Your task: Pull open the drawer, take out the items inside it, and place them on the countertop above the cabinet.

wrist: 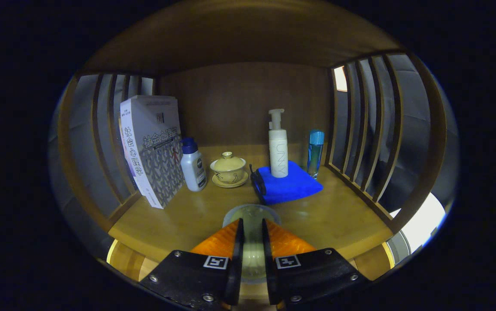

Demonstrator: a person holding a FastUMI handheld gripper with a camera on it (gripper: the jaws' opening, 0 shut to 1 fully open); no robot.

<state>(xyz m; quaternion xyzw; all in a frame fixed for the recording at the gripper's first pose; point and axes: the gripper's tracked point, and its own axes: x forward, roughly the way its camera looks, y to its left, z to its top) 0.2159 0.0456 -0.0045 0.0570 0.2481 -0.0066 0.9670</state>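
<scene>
1. Gripper view: the gripper (252,235) has its fingers clamped on a clear round glass jar (251,216), held over the wooden countertop (187,220).
2. Beyond the fingers: white pump bottle (278,149) marked "UNNY" on a folded blue cloth (289,185); lidded ceramic teacup (229,168); a book (153,149).

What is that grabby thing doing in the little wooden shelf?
A person is holding a gripper, and its fingers are closed on a clear glass, held just over the wooden countertop. Further back stand a book, a small white bottle with a blue cap, a lidded teacup on a saucer, and a white pump bottle on a folded blue cloth, with a blue bottle beside it.
</scene>
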